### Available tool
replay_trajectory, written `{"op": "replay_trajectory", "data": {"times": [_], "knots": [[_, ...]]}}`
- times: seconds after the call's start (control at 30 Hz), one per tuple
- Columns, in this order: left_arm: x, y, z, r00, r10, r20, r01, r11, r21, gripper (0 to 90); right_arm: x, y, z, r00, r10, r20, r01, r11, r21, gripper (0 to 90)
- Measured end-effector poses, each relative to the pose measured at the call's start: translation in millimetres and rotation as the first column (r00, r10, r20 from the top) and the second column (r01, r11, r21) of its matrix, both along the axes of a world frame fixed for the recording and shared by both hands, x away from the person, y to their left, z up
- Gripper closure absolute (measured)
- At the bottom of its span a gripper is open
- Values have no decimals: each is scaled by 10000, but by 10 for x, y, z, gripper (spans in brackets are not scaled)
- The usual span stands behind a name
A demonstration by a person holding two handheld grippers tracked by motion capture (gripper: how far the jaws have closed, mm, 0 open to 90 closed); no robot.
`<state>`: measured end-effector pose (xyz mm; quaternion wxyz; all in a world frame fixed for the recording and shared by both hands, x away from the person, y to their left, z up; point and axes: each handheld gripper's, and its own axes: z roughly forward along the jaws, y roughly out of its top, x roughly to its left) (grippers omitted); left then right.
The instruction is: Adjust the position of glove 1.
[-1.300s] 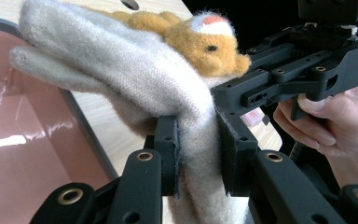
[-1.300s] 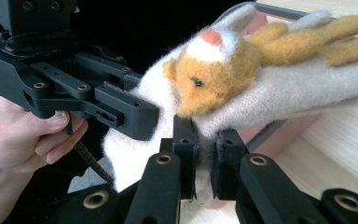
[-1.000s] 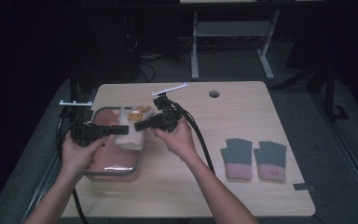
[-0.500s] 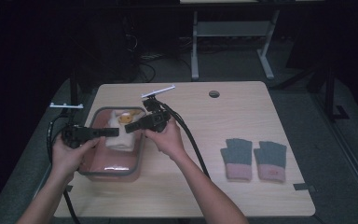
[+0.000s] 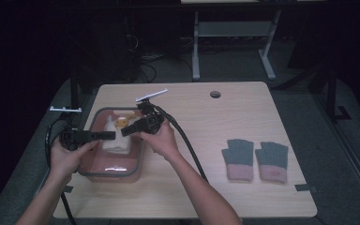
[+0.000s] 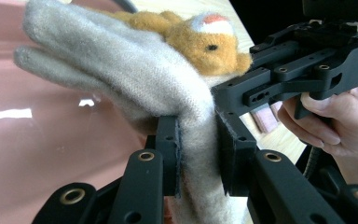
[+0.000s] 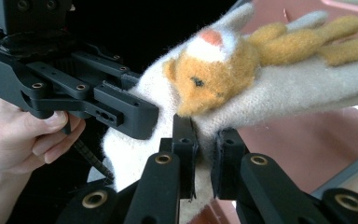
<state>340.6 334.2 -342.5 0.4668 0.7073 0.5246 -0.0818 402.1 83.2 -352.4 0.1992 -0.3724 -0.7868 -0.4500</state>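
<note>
The wooden table [image 5: 206, 140] carried a pink, grey-rimmed tub [image 5: 139, 157] at its left and a pair of grey-and-pink gloves [image 5: 255, 159] well apart at its right. Above the tub hung a cream knitted glove [image 5: 117, 138] with an orange plush animal [image 5: 121, 123] on it, its long axis running away from the person, fingers toward the far rim. The left gripper [image 6: 199, 154] was clamped on the cuff from the left, and the right gripper [image 7: 204, 158] was pinched on the same cuff from the right, so both sat equally near and the tub lay straight below. From above, dim light blurred the glove; whether it touched the tub floor could not be told.
</note>
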Motion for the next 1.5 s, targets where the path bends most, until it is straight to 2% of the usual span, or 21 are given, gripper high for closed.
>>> {"op": "replay_trajectory", "data": {"times": [0.13,0.37,0.67,0.77,0.9,0.93,1.07,1.13,1.23,1.33,1.47,1.5], "knots": [[10,37,-82,9997,120,-208,-119,9999,21,726,26,47,-80,9998,17,-183,-18,10000,-67,818],[14,83,-181,9988,216,-438,-203,9993,317,729,61,126,-221,9987,132,-500,-140,9998,-166,812],[40,114,-323,9964,297,-798,-250,9980,587,729,70,203,-350,9977,144,-662,-194,9970,-754,778],[43,114,-364,9952,412,-890,-357,9974,623,729,70,195,-361,9979,163,-620,-225,9946,-1015,750],[49,113,-421,9927,564,-1065,-471,9949,887,729,63,152,-374,9992,131,-386,-182,9904,-1368,732],[51,107,-432,9920,627,-1096,-528,9945,908,730,58,131,-375,9987,54,-503,-125,9899,-1410,722],[67,83,-485,9891,787,-1246,-627,9899,1272,729,46,55,-377,9986,90,-530,-165,9894,-1443,704],[74,64,-519,9892,763,-1253,-550,9847,1652,729,38,21,-364,9981,126,-595,-201,9918,-1259,701],[73,27,-564,9880,784,-1333,-488,9760,2121,728,24,-8,-338,9988,133,-467,-192,9915,-1288,701],[63,12,-599,9856,1014,-1356,-692,9721,2240,721,11,-44,-317,9991,104,-415,-153,9928,-1187,698],[47,32,-624,9817,1223,-1458,-820,9632,2558,671,-10,-116,-290,9994,80,-344,-116,9944,-1053,695],[37,38,-611,9816,1302,-1395,-888,9588,2699,649,-14,-136,-287,9995,65,-312,-97,9947,-1026,694]]}}
